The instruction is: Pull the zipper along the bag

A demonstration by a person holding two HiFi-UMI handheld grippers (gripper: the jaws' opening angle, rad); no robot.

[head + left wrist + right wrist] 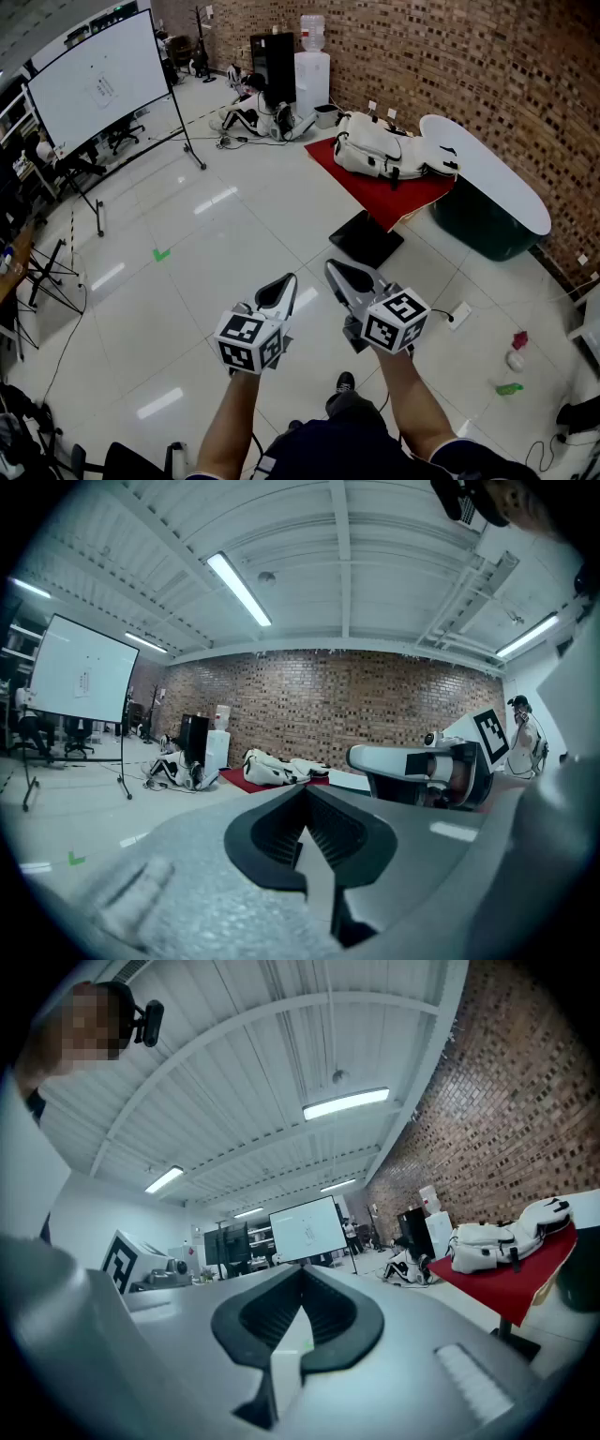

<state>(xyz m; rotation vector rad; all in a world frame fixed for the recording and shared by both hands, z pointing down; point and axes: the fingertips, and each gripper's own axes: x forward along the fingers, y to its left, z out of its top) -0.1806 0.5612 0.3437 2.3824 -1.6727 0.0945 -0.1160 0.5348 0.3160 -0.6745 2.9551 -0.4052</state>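
Note:
A white backpack [380, 150] lies on a table with a red cloth [398, 199], far ahead across the floor. Both grippers are held side by side in front of me, well short of it. My left gripper [285, 279] is shut with nothing between its jaws, which meet at the tip [305, 789]. My right gripper [337, 269] is shut and empty too, its jaws closed at the tip [302, 1267]. The backpack [272, 769] shows small and distant in the left gripper view. In the right gripper view the backpack [506, 1239] sits off to the right. No zipper detail can be made out.
A white-topped dark green tub [487, 192] stands right of the red table. A large white screen on a stand [103, 80] is at the left. A water dispenser [312, 64], a black cabinet [274, 64] and another bag on the floor [251, 117] are at the back. Small items [514, 361] lie on the floor at the right.

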